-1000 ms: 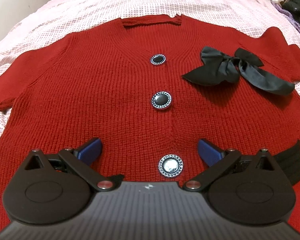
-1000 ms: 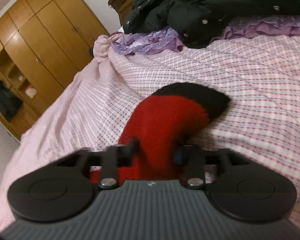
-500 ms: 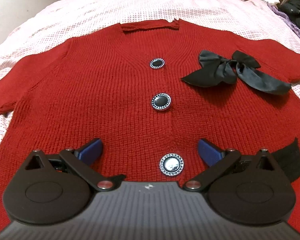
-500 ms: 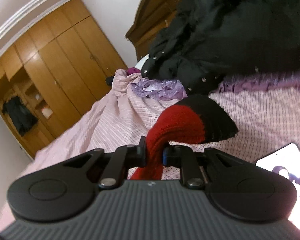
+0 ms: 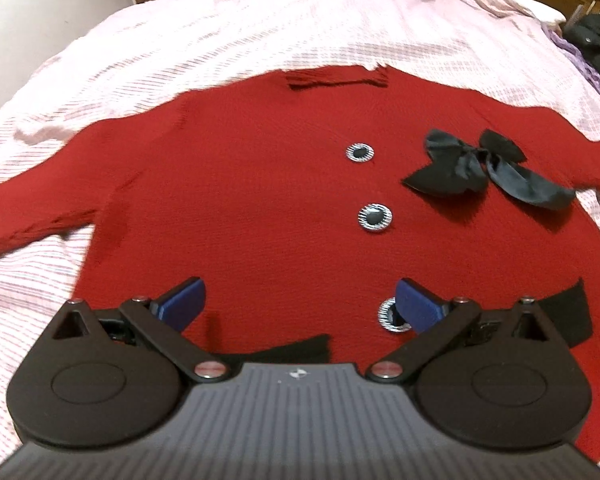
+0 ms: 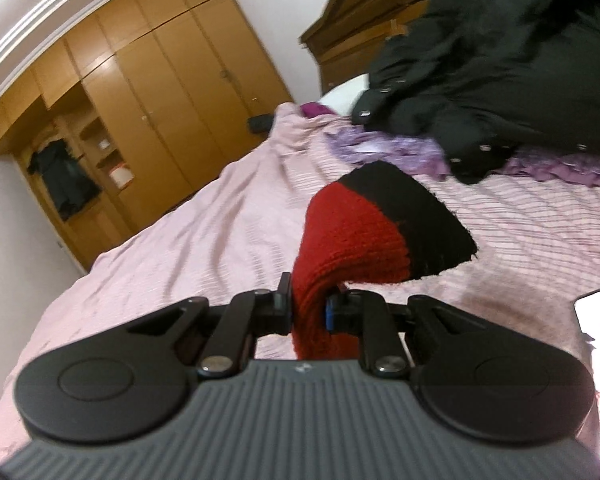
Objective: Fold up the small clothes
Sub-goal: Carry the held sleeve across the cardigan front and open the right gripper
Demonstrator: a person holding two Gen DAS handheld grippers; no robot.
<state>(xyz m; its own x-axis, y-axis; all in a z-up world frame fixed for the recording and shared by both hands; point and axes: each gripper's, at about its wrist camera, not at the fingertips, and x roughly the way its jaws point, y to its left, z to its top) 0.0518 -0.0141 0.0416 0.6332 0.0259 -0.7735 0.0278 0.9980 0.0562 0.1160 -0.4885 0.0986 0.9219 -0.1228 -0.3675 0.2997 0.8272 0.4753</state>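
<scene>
The left gripper (image 5: 300,304) hangs with jaws spread wide over the red cardigan (image 5: 260,200), which lies flat on the pink bedspread (image 5: 260,32), its black bow (image 5: 484,168) off to the right. The right gripper (image 6: 308,310) pinches the cardigan's black-cuffed sleeve (image 6: 352,240), raised above the bed.

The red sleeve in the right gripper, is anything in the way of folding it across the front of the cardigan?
Only the black bow, which lies on the chest of the red cardigan on that side, so the sleeve held by the right gripper would land on it. Otherwise the front looks flat and bare apart from its buttons.
</scene>
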